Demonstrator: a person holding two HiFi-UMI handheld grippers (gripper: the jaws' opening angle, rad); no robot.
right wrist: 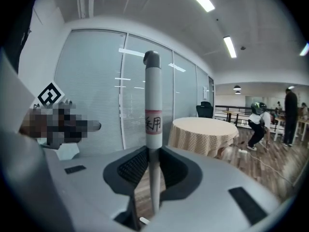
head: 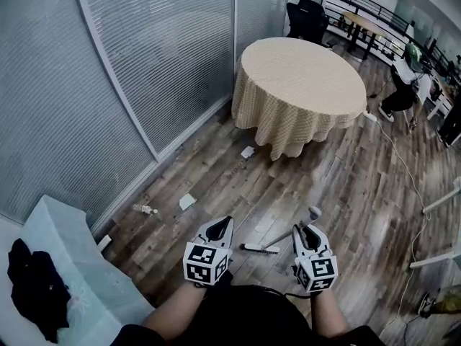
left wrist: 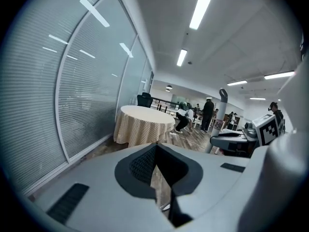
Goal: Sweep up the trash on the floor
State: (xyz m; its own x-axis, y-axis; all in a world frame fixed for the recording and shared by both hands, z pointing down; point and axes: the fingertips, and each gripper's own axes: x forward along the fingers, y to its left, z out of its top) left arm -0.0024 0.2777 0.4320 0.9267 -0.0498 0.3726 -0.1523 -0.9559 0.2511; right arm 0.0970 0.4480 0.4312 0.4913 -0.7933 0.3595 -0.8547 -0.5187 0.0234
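Wood-plank floor, glass partition with closed blinds along the left, round table under a beige checked cloth further ahead.

Head view only:
- Trash lies on the floor: one paper scrap near the table's cloth hem, a second scrap nearer, and a small bottle close to the partition's base.
- The broom has its head low on the floor between the two grippers, well apart from all three pieces.
- A white cable runs along the right side, and a white ledge with a black garment sits at lower left.

Right gripper view only:
- The right gripper is clamped on the broom handle, which stands upright between the pads.
- A white label with red edges wraps the handle. It carries two handwritten characters that are not legible enough to transcribe.

Left gripper view only:
- The left gripper has its jaws drawn together with nothing between them. Only a thin slit of floor shows through.
- Several people stand in the far office area, which the head view crops out.

Room for moving: bare planks stretch from the grippers to the table. The partition bounds the left side, and the cable and a white stand leg bound the right.
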